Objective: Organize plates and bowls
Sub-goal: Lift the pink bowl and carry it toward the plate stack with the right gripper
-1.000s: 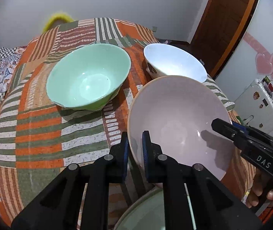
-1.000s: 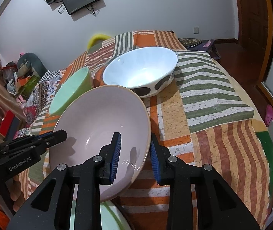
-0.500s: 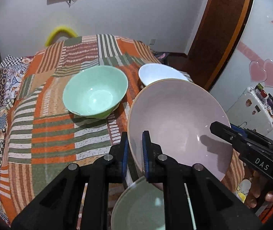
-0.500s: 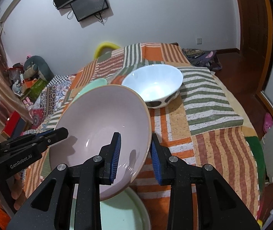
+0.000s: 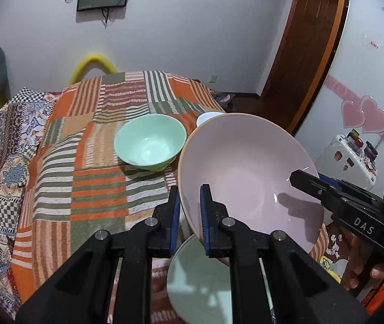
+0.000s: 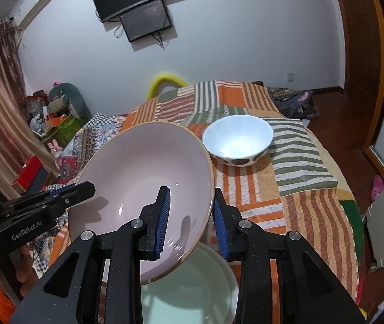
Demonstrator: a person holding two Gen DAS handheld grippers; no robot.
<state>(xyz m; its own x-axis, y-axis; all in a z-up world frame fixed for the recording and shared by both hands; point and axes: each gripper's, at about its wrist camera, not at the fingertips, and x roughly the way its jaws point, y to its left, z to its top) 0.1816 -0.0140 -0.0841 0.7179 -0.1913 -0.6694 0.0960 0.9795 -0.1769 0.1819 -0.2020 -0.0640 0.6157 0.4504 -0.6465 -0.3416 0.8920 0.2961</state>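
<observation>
Large pale pink bowl [image 5: 246,172], tan-rimmed, glossy, tilted above a green plate [image 5: 200,278]; rim clamped by left gripper [image 5: 189,216] and right gripper [image 6: 190,222].

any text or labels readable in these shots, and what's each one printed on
"DAS": white letters on the body of the right gripper, seen from the left wrist view.
"GenRobot.AI": white letters on the body of the left gripper, seen from the right wrist view.
Stickers on the white case and the small red mark on the white panel are too small to read.
</observation>
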